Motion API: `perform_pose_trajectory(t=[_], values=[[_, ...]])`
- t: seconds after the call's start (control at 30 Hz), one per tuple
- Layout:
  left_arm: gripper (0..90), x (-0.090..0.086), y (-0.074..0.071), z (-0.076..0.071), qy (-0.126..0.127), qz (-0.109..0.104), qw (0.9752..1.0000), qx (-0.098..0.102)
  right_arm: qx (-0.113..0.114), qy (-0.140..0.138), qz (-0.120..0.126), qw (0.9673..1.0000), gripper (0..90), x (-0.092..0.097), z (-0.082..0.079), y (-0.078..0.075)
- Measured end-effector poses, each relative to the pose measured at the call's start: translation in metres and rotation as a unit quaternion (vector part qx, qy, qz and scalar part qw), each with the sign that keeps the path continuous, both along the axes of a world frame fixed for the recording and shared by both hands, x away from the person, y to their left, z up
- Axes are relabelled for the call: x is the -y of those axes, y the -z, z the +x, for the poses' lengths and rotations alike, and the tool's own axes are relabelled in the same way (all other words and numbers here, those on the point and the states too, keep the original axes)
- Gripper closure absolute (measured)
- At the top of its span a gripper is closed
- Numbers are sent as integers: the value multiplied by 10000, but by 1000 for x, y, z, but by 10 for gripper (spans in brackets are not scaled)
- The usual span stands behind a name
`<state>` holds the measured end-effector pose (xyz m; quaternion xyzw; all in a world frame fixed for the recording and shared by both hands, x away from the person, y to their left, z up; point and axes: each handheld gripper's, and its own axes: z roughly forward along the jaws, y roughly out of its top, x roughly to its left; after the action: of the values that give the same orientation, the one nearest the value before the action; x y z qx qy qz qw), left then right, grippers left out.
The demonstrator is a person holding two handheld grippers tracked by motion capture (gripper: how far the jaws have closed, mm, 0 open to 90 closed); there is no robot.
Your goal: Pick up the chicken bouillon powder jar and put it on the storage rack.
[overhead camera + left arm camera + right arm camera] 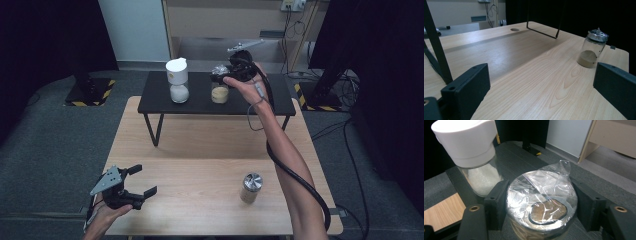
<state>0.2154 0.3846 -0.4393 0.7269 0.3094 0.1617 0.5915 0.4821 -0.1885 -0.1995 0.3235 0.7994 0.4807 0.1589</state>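
our right gripper [541,207] has its fingers clamped on a film-topped jar [541,202] on the black shelf [200,102], beside a white-capped jar [177,80]. we judge the slick film could slip. left gripper [137,182], fingers apart, hovers over the wooden worktop [200,160]; dark room, grey carpet.

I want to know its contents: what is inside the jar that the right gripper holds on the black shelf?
The jar holds a tan powder, filling its lower part in the high view. Crinkled plastic wrap covers the top, so the inside is blurred from above. The right gripper clamps it.
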Motion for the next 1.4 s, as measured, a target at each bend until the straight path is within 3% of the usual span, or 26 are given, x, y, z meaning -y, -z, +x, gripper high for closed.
perform_pose_trajectory(t=[0.4, 0.47, 0.53, 0.63, 1.0, 1.4], values=[[0, 0, 0, 0, 4, 11, 10000, 1, 13, -54, 72, 10000, 343, 4, 2, 3], [0, 0, 0, 0, 4, 9, 10000, 4, 45, -57, 155, 9999, 227, 4, 2, 7], [0, 0, 0, 0, 6, 15, 10000, 8, 177, 94, 112, 9997, 185, 2, -3, 9], [0, 0, 0, 0, 2, 9, 10000, 9, 200, 127, 412, 9989, 111, 10, -3, 12], [0, 1, -1, 0, -2, 35, 10000, 17, 441, 90, 575, 9973, 79, 32, -19, -6], [0, 2, -2, -1, -6, 65, 10000, 18, 688, -289, 777, 9942, 75, 59, -50, -25]])
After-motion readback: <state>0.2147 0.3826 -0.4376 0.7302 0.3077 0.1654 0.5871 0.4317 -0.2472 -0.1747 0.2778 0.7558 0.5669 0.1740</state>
